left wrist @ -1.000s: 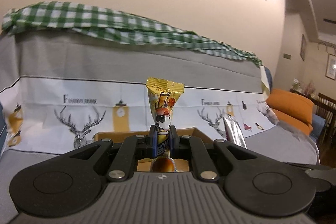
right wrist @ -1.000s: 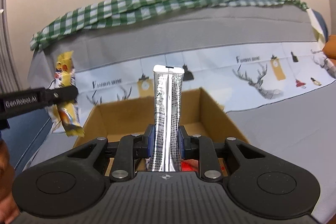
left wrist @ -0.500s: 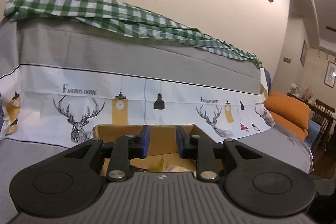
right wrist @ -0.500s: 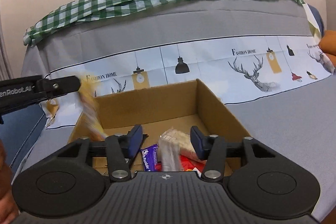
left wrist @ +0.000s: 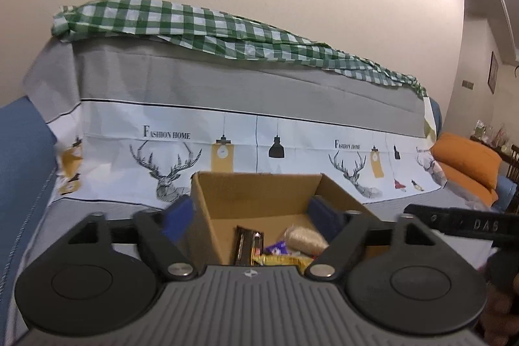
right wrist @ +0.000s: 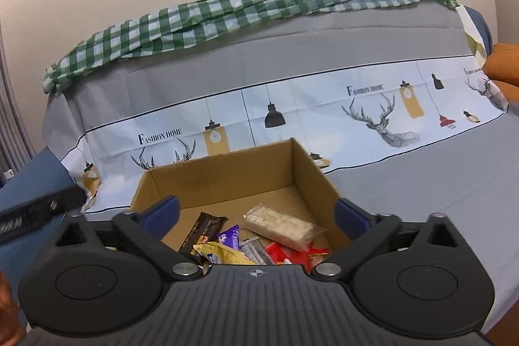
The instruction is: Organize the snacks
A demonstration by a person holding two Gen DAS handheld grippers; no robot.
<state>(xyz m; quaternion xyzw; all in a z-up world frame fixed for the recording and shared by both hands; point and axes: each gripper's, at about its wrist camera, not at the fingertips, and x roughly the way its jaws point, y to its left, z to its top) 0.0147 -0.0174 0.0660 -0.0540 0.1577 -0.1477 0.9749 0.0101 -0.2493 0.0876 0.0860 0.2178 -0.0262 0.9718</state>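
Brown cardboard is filling the middle of both wrist views: we are hovering our two grippers over an open cardboard box (right wrist: 227, 180) that is sitting on a grey sofa cover (right wrist: 421, 177). Our right gripper (right wrist: 256, 213) is standing released, its jaws having just been opening, and nothing is lying between its blue pads (right wrist: 165, 209). Our left gripper (left wrist: 253, 213) is likewise spread wide and empty, its jaws also having just been opening.

The snacks are lying below and ahead of the fingers, on the box floor. In the right view we are seeing a pale rice-crisp bar (right wrist: 282, 224) lying slantwise, its long axis running from upper left to lower right, with a dark chocolate bar (right wrist: 204, 229) to its left, a purple wrapper (right wrist: 228, 237) between them, a yellow packet (right wrist: 223, 253) nearest us, and red wrappers (right wrist: 292, 250) under the pale bar. A silvery stick pack (right wrist: 256, 250) is lying beside the yellow one.

We are judging that this drop is finished and the next move is turning away from the box toward whatever snacks remain; none are showing outside it in these views. The right gripper is sitting more squarely over the box; the left one is straddling its left wall (left wrist: 202, 216).
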